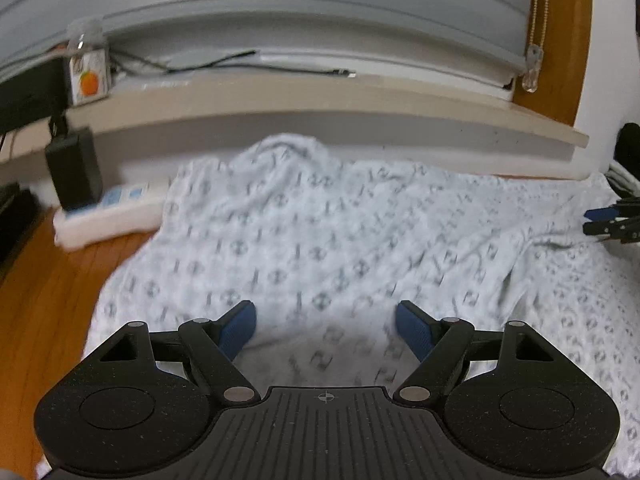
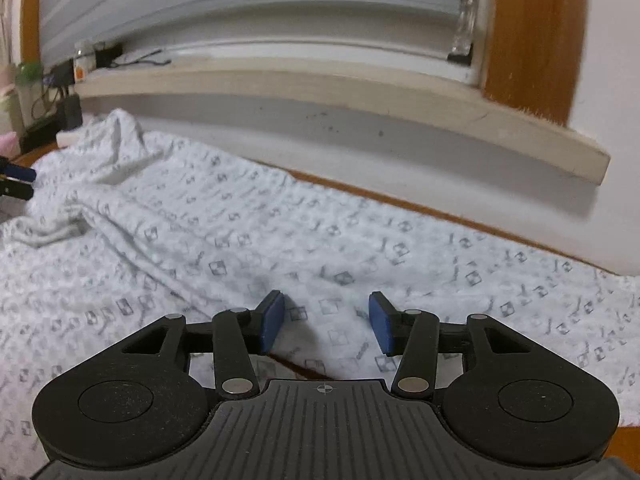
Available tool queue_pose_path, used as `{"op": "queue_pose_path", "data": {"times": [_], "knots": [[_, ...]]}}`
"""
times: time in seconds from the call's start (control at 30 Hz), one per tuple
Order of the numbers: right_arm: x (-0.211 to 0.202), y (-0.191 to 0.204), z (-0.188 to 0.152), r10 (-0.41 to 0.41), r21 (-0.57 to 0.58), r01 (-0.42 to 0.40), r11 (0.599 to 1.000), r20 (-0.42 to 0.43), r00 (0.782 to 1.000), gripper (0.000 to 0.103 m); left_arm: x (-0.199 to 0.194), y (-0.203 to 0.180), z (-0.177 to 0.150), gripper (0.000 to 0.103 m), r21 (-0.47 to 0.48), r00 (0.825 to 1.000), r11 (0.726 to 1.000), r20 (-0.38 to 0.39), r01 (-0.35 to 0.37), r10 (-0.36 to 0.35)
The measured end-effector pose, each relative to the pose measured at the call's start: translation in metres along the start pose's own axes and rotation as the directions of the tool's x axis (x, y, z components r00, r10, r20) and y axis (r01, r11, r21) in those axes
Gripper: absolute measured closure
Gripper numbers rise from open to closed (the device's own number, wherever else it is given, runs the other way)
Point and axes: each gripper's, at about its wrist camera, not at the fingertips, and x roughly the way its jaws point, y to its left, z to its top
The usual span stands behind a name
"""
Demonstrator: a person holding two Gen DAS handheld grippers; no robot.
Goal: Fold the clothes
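Left wrist view shows my left tool [image 1: 326, 330] spread wide and empty over the patterned garment [image 1: 320, 240] lying on the wooden floor [image 1: 44, 280], my right tool [image 2: 326, 322] half parted, empty too; next I'd pinch an edge to fold.

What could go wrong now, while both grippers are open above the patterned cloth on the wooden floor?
1. The white patterned cloth is bunched against the wall near the power strip; pulling may drag the strip.
2. The left gripper and right gripper hold nothing, so a fold may stay creased.
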Motion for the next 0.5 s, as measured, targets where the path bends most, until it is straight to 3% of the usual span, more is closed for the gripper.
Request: {"op": "queue_pose_path", "data": {"times": [0.17,0.37,0.5], "knots": [[-0.011,-0.012,-0.013,0.018,0.004,-0.018,1.000,0.001,1.000,0.053,-0.008,-0.007,-0.004,0.022,-0.001,1.000,1.000,0.001,-0.005,0.005],[-0.028,-0.025,-0.029,0.015,0.017,-0.015,1.000,0.011,1.000,0.053,-0.014,-0.029,-0.014,0.020,0.069,1.000,0.998,-0.014,-0.003,0.004],[-0.030,-0.027,-0.032,0.003,0.027,-0.004,1.000,0.012,1.000,0.053,-0.024,-0.022,-0.012,0.020,0.067,1.000,0.998,-0.012,0.017,-0.017]]}}
